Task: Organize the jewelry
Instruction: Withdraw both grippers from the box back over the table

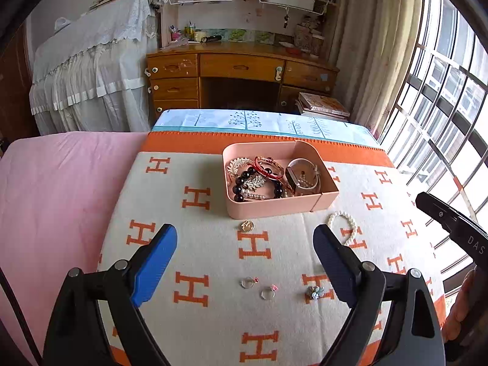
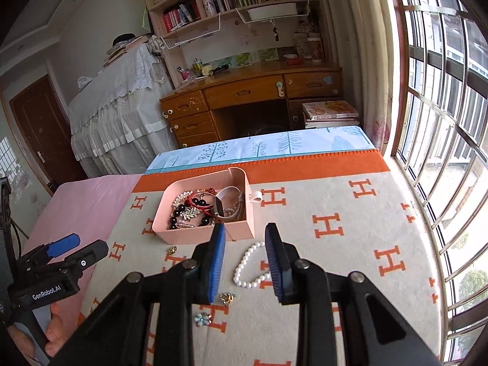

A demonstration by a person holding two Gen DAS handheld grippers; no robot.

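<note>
A pink box (image 1: pixel 271 206) (image 2: pixel 195 235) sits on the white and orange blanket, holding bead bracelets, leaf brooches and a watch. A gold pendant (image 1: pixel 247 225) (image 2: pixel 172 249) lies just in front of it. A pearl bracelet (image 1: pixel 346 224) (image 2: pixel 248 267) lies to the right. Two rings (image 1: pixel 249 281) (image 1: pixel 268 292) and a blue flower brooch (image 1: pixel 315 292) (image 2: pixel 203 318) lie nearer. A small gold piece (image 2: pixel 227 298) lies by the right gripper. My left gripper (image 1: pixel 245 262) is open and empty above the rings. My right gripper (image 2: pixel 245 262) is open and empty above the pearl bracelet.
The blanket (image 1: pixel 195 329) covers a bed with a pink sheet (image 1: pixel 55 189) on the left. A wooden desk (image 1: pixel 241 73) with shelves stands behind. A barred window (image 2: pixel 442 122) is on the right.
</note>
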